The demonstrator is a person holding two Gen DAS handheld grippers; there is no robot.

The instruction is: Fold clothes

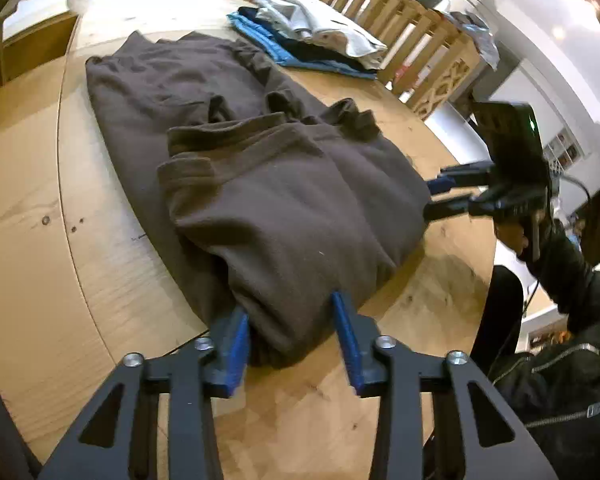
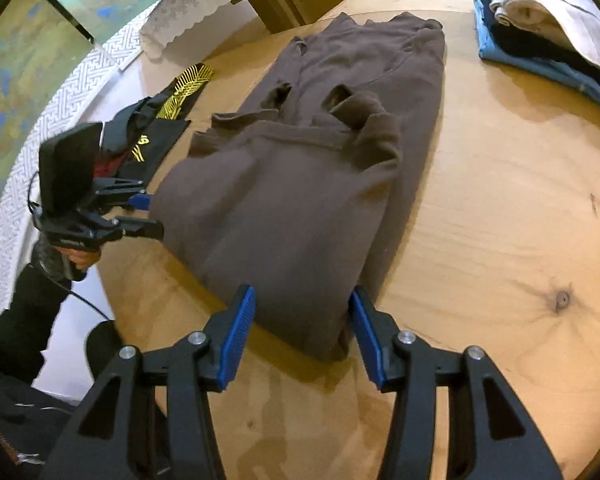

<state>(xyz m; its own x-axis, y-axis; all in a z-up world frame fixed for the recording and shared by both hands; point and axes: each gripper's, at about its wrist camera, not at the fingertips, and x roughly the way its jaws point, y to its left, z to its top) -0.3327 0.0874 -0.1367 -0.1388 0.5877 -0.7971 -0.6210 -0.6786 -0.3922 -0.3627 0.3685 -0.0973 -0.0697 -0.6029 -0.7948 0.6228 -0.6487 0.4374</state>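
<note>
The brown garment (image 2: 300,184) lies mid-table (image 2: 500,240), its near half doubled over the far half. Both the left gripper (image 1: 292,336) and the right gripper (image 2: 302,332) have jaws spread astride the near fold's corners, seemingly not pinching — contact is hard to judge. If they close on only the top layer, the fold could peel open; dragging could bunch the loose cuffs — or nudge the folded stack (image 2: 540,28) at far right.

A matt, soft brown cloth garment (image 1: 284,200) is seen on a pale wooden desk (image 1: 28,200) with visible grain and knots. Matt black plastic arms and ribbed blue pads (image 2: 238,332) are shown, joined by shiny metal bolts (image 2: 198,337).
</note>
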